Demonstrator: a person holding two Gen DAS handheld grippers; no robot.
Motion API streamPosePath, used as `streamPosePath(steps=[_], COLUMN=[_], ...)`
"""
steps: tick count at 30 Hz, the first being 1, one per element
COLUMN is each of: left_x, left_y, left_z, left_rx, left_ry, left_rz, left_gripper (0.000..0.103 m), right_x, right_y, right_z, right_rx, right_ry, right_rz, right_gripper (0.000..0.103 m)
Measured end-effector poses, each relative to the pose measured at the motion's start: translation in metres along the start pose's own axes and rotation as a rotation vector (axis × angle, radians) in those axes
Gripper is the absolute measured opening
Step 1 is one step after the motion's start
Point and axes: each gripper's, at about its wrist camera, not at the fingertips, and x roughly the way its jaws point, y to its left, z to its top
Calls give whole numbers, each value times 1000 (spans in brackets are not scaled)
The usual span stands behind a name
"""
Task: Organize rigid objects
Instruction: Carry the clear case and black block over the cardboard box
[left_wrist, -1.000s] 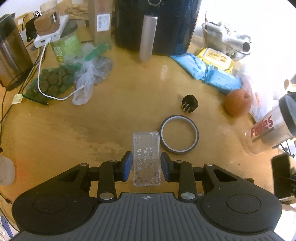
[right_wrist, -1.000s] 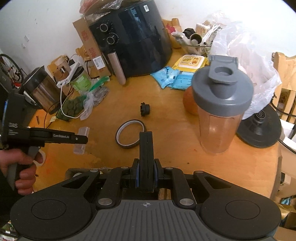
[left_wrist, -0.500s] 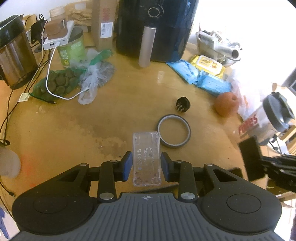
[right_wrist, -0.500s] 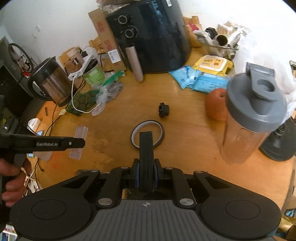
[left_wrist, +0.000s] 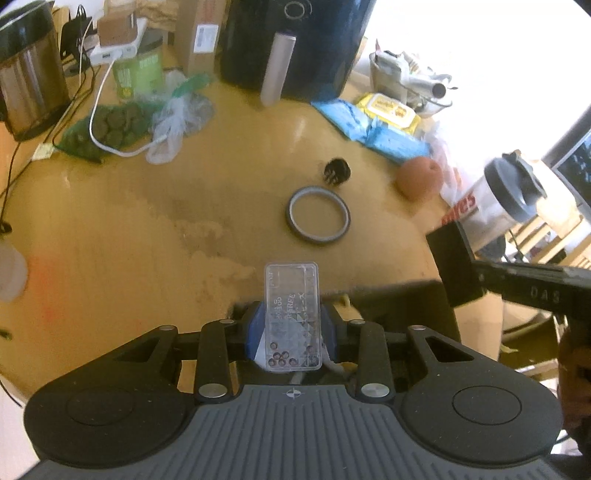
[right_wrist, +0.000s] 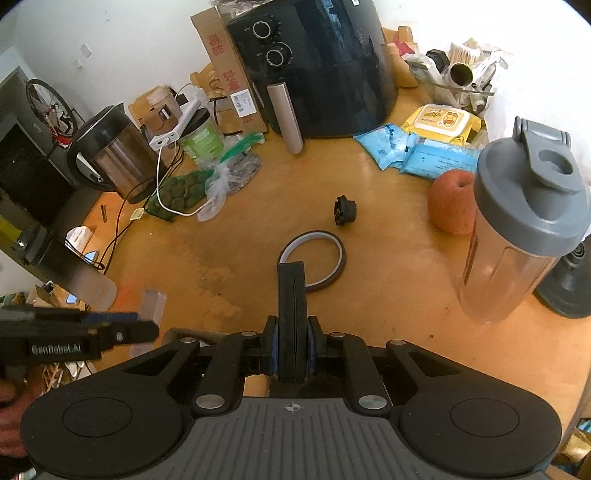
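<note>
Left wrist view: the left gripper (left_wrist: 291, 325) clamps the clear plastic case (left_wrist: 291, 314), long axis pointing forward along the fingers, lifted over the table's (left_wrist: 147, 236) near edge. The right gripper (right_wrist: 292, 295), jaws pressed together and empty, sits nearer the tape ring (right_wrist: 314, 258) just ahead of it

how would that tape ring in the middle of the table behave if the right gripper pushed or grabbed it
The tape ring lies flat, so it would probably slide on the smooth wooden table rather than roll. It looks thin and hollow, likely light. Grabbing its low wall seems awkward for the shut right gripper; stood on edge, it might roll.
</note>
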Motion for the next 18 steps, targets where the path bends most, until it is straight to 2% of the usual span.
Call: streamPosePath(steps=[15,18], left_x=[0,4], left_y=[-10,-14], left_z=[-48,-55], left_rx=[-26,-7], left_ry=[53,61], left_rz=[7,66], left_gripper=[33,34], right_x=[-14,-17], right_y=[-2,-4], right_z=[-20,-24], right_rx=[-8,-9], right_ry=[15,21], right_rz=[1,2], right_gripper=[17,17])
